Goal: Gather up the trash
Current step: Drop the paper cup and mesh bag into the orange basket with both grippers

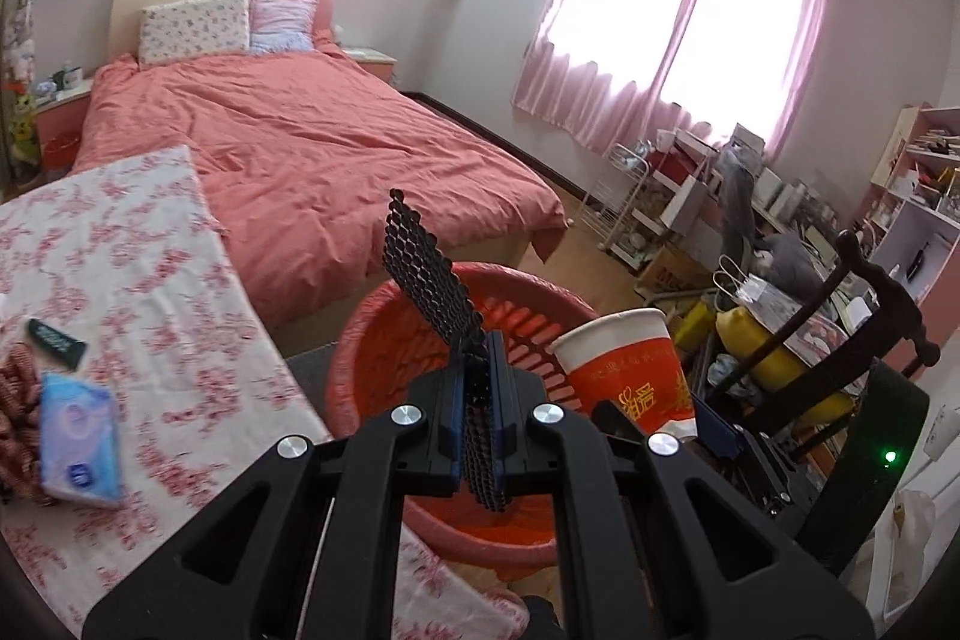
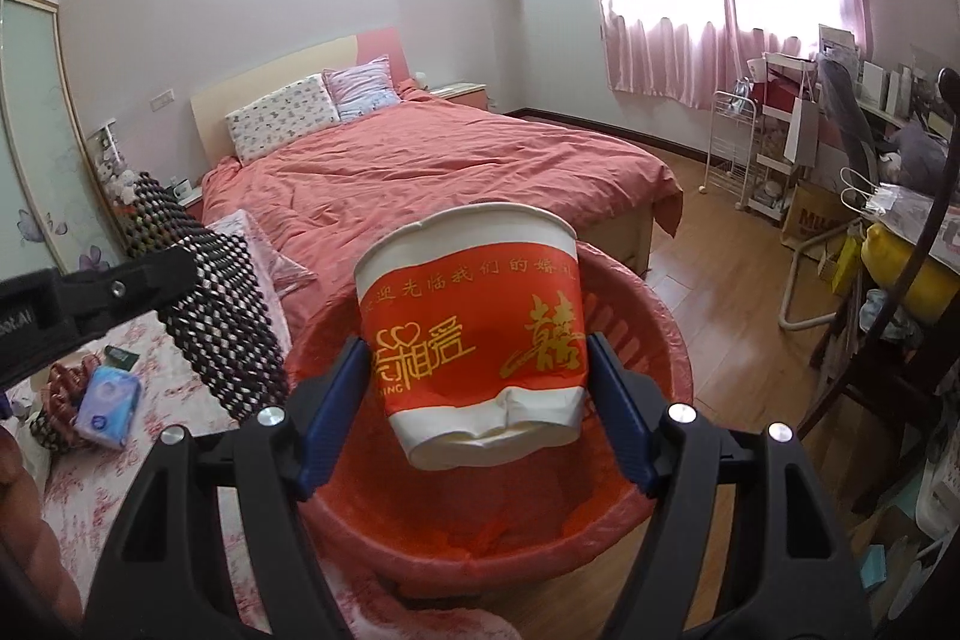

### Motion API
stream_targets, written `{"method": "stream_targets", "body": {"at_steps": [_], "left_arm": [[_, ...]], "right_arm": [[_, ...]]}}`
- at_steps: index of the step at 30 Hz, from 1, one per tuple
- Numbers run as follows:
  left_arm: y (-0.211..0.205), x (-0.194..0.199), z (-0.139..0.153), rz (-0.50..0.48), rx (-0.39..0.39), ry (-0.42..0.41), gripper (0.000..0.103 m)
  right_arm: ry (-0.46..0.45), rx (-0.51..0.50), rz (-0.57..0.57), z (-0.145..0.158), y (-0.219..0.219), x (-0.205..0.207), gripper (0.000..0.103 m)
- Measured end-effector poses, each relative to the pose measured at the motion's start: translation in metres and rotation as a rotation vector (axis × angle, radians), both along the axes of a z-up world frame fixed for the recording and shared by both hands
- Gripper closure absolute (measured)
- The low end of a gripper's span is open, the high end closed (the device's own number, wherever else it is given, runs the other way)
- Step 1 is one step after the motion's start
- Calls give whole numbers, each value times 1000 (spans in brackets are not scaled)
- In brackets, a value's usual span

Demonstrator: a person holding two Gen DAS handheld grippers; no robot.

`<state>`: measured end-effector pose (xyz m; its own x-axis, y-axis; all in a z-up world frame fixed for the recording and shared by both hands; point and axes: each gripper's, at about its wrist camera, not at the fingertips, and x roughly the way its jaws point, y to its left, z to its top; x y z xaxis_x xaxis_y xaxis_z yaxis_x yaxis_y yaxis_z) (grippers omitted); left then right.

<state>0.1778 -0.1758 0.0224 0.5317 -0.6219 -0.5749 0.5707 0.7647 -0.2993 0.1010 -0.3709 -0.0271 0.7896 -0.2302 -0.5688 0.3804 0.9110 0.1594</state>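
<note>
While both pieces of trash hang over the red bin [image 2: 648, 496], the drop is the step in hand.

The right hand-held gripper [image 2: 474, 400] clamps a dented red-and-white paper cup [image 2: 474, 334] above the bin's mouth; the left hand-held gripper [image 1: 477, 424] is closed on a black perforated sheet [image 1: 429, 280], also over the bin. To do it well, I would center each item inside the rim, lower it, then part the jaws fully so nothing bounces onto the floral-covered table [image 1: 150, 280].

Bin [image 2: 672, 340] mouth open; cup [image 2: 474, 334], mat [image 1: 429, 280] above.
</note>
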Motion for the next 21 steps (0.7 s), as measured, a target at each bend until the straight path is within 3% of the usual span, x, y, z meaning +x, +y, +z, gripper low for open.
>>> {"method": "stream_targets", "body": {"at_steps": [11, 13, 16, 18, 21], "left_arm": [[-22, 18, -21, -23, 41, 68, 96], [-24, 20, -25, -22, 48, 83, 96], [-21, 22, -29, -15, 56, 103, 83], [-16, 22, -31, 5, 61, 105, 69], [-7, 24, -32, 37, 72, 111, 69]], "right_arm": [[4, 37, -10, -15, -19, 16, 31], [4, 38, -8, -16, -20, 17, 25], [9, 29, -21, -18, -22, 16, 22], [15, 33, -34, -21, -25, 12, 22], [30, 33, -55, -23, -29, 5, 22]]}}
